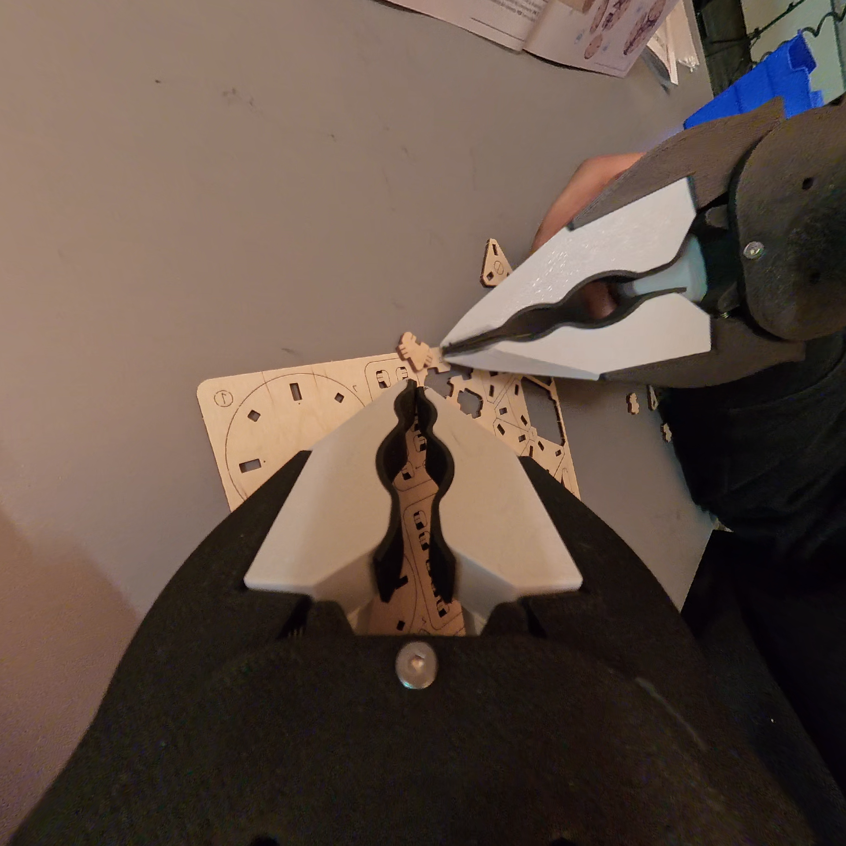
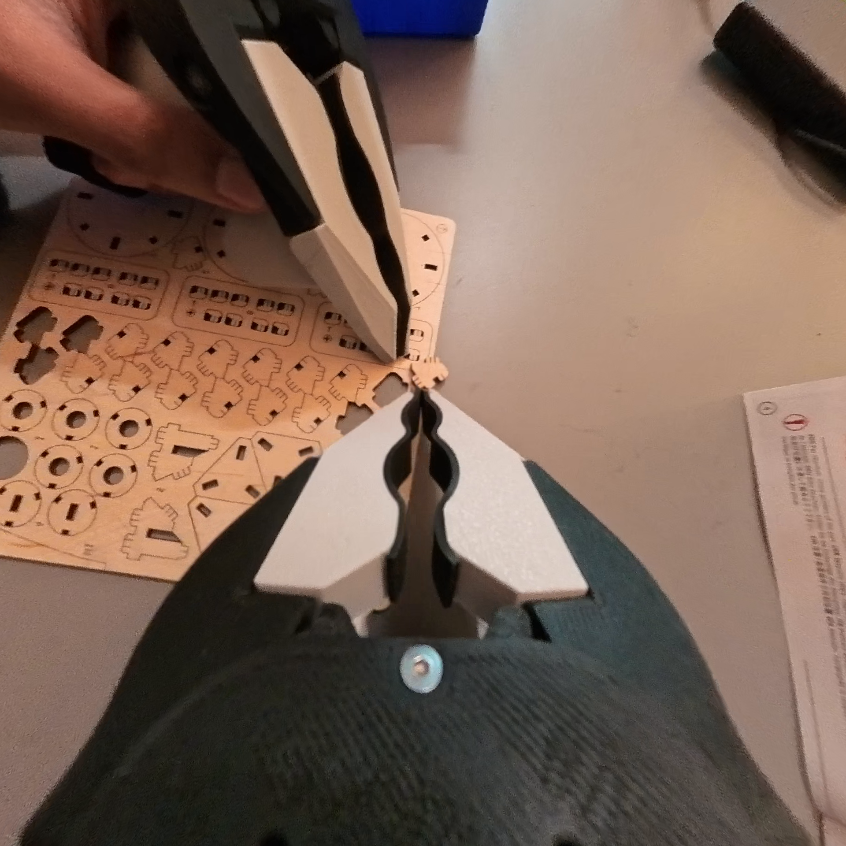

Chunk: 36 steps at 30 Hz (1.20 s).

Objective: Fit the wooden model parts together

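Note:
A laser-cut wooden sheet lies flat on the grey table and also shows in the right wrist view. My left gripper is shut, and its tips rest on the sheet's corner; it also shows in the right wrist view. I see nothing between its pads. My right gripper is shut on the edge of a small toothed wooden part at the sheet's corner. In the left wrist view this part stands tilted up off the sheet, at the right gripper's tips.
An open instruction booklet and a blue bin lie at the far side. A loose triangular piece and small loose parts lie near the sheet. A printed paper is at the right. A hand holds the left gripper. My left and right fingertips are right by each other.

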Each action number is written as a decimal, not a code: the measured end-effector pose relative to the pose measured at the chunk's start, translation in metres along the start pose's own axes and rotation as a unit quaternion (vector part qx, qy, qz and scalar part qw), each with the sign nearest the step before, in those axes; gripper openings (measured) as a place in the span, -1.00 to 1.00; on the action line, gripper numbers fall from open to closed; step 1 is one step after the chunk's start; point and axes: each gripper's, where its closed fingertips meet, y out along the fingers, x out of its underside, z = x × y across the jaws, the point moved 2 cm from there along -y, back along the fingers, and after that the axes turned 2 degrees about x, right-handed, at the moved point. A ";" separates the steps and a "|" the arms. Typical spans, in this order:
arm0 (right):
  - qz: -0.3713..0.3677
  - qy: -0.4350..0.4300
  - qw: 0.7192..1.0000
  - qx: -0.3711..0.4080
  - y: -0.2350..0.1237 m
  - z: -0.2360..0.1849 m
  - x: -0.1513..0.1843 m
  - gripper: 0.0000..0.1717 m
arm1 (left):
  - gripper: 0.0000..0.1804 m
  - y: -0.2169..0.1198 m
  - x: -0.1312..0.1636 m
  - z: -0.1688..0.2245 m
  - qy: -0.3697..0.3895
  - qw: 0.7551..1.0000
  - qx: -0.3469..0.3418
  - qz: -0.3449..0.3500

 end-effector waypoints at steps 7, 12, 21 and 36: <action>0.020 0.012 1.000 0.011 -0.012 0.010 -0.002 -1.00 | -1.00 0.000 0.000 0.000 0.000 1.000 0.000 0.000; 0.035 0.031 0.999 -0.003 -0.004 0.003 -0.008 -0.87 | -1.00 0.000 0.000 0.000 -0.001 1.000 0.001 0.000; 0.015 0.039 0.999 0.000 0.007 0.000 -0.004 -0.92 | -1.00 0.000 0.000 0.000 -0.001 1.000 0.001 0.000; 0.024 0.078 0.997 0.008 0.004 0.008 -0.006 -0.81 | -1.00 0.000 0.000 0.000 -0.002 1.000 0.002 0.001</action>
